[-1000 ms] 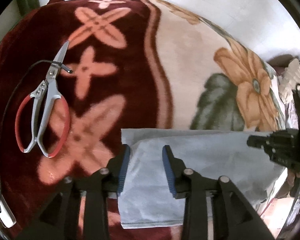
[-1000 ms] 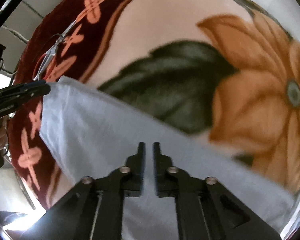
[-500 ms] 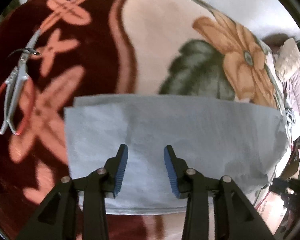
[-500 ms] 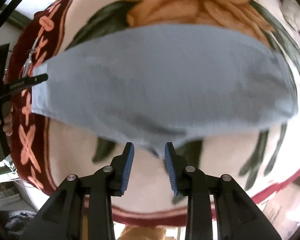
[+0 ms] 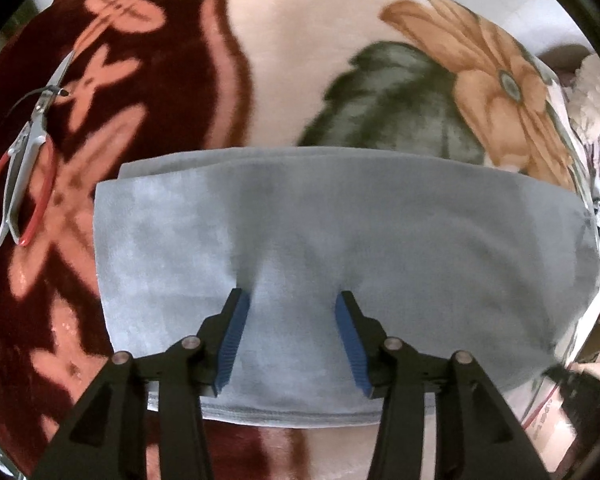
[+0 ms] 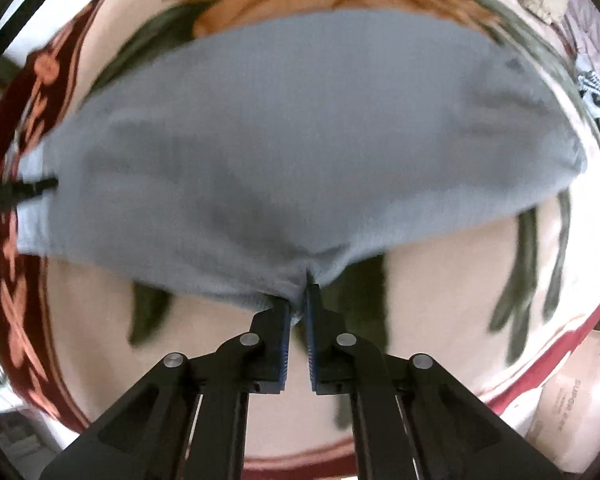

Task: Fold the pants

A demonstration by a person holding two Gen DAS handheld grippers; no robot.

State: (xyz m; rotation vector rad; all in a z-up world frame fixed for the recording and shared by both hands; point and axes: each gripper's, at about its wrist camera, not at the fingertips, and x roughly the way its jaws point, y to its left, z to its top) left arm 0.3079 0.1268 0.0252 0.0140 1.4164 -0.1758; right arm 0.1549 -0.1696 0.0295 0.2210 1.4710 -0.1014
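Closed since half a second ago: right gripper [image 6: 299, 305], its blue-padded jaws now pinching the near edge of the pale blue folded fabric pants [image 6: 300, 140] on the floral plush blanket [image 6: 440, 264]. Left gripper [image 5: 291, 320] hovers wide apart over the same cloth (red-handled scissors [image 5: 24, 168] well aside). Advice: lift the edge evenly so both layers travel together.

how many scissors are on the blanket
1. The scissors lie at the left of the blanket, on its dark red border, apart from the pants. More may be hidden under the pants.
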